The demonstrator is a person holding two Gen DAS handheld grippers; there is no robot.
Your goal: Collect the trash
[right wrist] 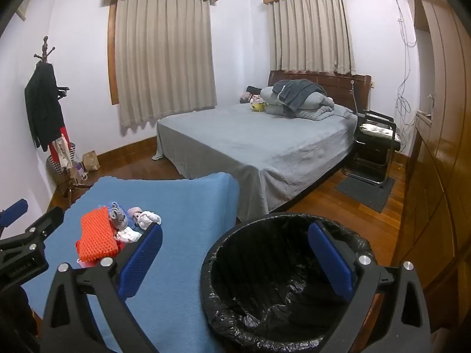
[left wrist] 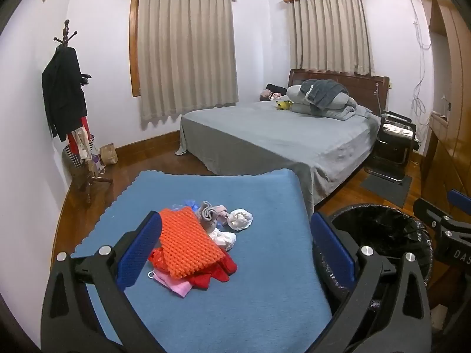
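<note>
Both grippers, left (left wrist: 235, 253) and right (right wrist: 235, 259), hold their fingers wide and empty. Mixed trash led by an orange foam net (left wrist: 188, 241) lies on the blue-clothed counter (left wrist: 265, 264), beside a round black-lined bin (right wrist: 265, 279). Risk: loose scraps may slip from 1 pinch.

Both wrist cameras are looking forward and slightly downward along their own fingers, facing the bed (left wrist: 265, 135) across the room. The left view is sitting close above the blue-covered surface (left wrist: 235, 264), with the bin (left wrist: 382, 220) at its right edge. The right view is sitting further right, close over the bin (right wrist: 279, 264). Both are sharing the surface, bin, bed and curtains (right wrist: 164, 56).
</note>
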